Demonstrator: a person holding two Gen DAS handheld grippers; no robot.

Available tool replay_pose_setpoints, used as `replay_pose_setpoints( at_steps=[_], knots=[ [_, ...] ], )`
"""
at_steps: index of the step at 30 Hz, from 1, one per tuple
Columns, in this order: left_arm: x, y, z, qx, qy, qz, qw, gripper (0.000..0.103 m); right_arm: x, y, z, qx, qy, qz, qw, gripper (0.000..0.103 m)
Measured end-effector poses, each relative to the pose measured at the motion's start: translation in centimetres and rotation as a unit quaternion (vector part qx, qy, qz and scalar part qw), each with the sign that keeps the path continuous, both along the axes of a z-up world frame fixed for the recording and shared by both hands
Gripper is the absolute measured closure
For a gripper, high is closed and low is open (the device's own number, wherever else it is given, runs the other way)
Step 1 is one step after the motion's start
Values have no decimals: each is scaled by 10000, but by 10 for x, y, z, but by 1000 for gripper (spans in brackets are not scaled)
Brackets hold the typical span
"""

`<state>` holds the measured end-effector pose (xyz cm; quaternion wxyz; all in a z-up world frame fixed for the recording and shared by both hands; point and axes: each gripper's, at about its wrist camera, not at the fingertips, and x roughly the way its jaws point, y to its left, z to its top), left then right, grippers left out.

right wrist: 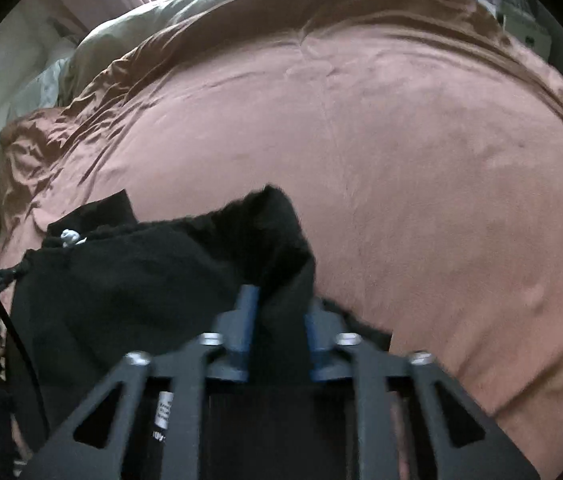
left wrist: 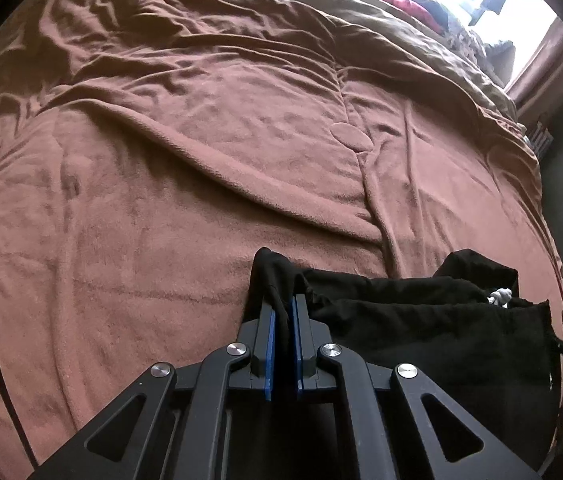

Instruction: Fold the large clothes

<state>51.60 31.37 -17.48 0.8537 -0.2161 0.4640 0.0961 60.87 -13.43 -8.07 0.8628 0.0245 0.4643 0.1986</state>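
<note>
A black garment (left wrist: 421, 320) with a white drawstring knot (left wrist: 499, 296) hangs stretched between my two grippers above the pink blanket (left wrist: 161, 200) on the bed. My left gripper (left wrist: 283, 308) is shut on one corner of the garment, the cloth pinched between its blue pads. In the right wrist view the same black garment (right wrist: 129, 280) spreads to the left, its drawstring knot (right wrist: 69, 237) near the left edge. My right gripper (right wrist: 279, 304) is shut on a thick bunch of the cloth, its blue pads held apart by the fabric.
The wrinkled pink blanket covers the bed in both views. A brown duvet (left wrist: 381, 20) lies at the far end, with red and dark items (left wrist: 397, 0) by a bright window. A pale pillow (right wrist: 93, 60) lies at the upper left of the right wrist view.
</note>
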Motion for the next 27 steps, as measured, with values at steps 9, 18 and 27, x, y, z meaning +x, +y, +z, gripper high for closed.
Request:
replay_pose_setpoints(
  at_steps=[9,18,27],
  knots=[
    [-16,5,12,69,-112,169,9998,94,-3,-10,10,46,-508,-656,9965,101],
    [-70,-1,60,-194,-398,99,9990,68,-52,-37,34,281,-545,-689,9957,101],
    [-153,-38,92,-88,-606,282,9977,38,-124,-67,59,376,-614,-720,9948,74]
  ],
)
